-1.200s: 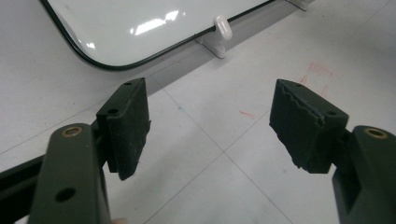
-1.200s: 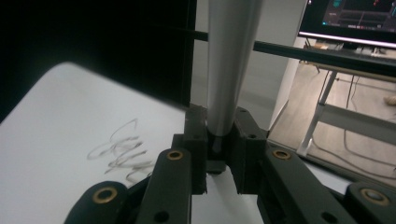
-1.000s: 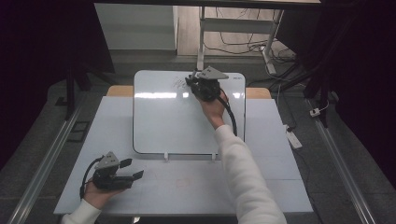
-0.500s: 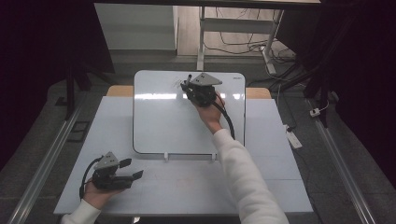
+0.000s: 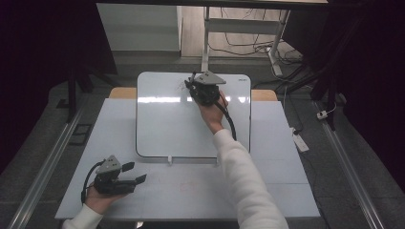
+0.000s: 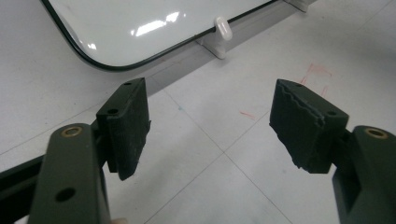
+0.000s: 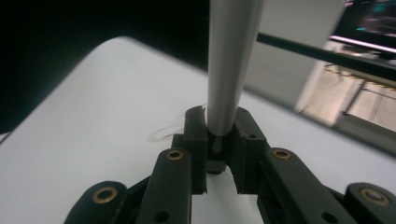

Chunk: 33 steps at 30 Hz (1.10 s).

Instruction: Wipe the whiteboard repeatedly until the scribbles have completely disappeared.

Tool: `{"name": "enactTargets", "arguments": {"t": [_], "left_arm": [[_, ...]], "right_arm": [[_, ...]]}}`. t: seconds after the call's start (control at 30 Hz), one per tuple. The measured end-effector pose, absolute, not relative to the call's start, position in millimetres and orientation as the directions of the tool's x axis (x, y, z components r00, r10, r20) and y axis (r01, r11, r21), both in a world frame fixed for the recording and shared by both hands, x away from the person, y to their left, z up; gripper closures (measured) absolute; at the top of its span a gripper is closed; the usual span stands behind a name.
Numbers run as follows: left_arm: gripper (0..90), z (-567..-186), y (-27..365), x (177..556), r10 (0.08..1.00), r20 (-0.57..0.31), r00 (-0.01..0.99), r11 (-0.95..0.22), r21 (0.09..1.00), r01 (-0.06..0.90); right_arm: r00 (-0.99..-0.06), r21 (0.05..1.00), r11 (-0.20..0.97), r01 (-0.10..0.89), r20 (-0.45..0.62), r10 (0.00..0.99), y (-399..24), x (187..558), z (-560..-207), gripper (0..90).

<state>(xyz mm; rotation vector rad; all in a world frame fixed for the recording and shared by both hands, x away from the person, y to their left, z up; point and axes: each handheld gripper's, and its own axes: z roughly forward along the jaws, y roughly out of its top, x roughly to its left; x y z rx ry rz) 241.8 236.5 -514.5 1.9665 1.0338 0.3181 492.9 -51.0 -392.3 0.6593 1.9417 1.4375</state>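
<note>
Right gripper [image 5: 195,82] clamps a slim dark marker pen [image 7: 215,143], tip on the far part of the glossy white rectangular whiteboard [image 5: 167,124] beside faint strokes [image 7: 163,133]. Judgement: to write cleanly, keep the pen steep, pressure light, and move from the forearm so the grip doesn't twist. Left gripper [image 5: 136,173] rests idle, jaws wide with nothing between, near the board's front edge. Pale tiled tabletop [image 5: 282,157] bears faint red scribbles [image 6: 317,74]. Dark room beyond; cables on the floor [image 5: 248,45].
</note>
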Motion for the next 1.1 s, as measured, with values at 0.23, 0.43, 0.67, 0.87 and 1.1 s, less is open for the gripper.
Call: {"name": "enactTargets", "arguments": {"t": [0.23, 0.43, 0.67, 0.87, 1.1], "left_arm": [[29.1, -515.3, 236.2, 243.1, 0.763, -0.159, 0.627, -0.284, 0.788, 0.546], [29.2, -514.5, 236.4, 241.5, 0.765, -0.158, 0.624, -0.280, 0.791, 0.544], [29.2, -515.2, 235.4, 243.1, 0.762, -0.156, 0.628, -0.287, 0.788, 0.545], [29.2, -514.3, 235.7, 242.0, 0.763, -0.157, 0.627, -0.283, 0.790, 0.543], [29.2, -514.2, 236.5, 241.8, 0.763, -0.158, 0.627, -0.282, 0.791, 0.543]], "right_arm": [[-0.705, 0.958, 0.285, 0.033, -0.180, 0.686, -49.7, 490.6, -393.4, 77.7], [-0.685, 0.955, 0.294, 0.033, -0.192, 0.703, -53.5, 489.4, -393.4, 77.7], [-0.699, 0.956, 0.291, 0.043, -0.180, 0.693, -61.0, 482.0, -400.4, 77.7], [-0.668, 0.972, 0.227, 0.064, -0.127, 0.733, -65.1, 487.7, -397.8, 77.8], [-0.725, 0.959, 0.282, 0.028, -0.174, 0.666, -38.3, 487.4, -400.6, 77.8]]}}
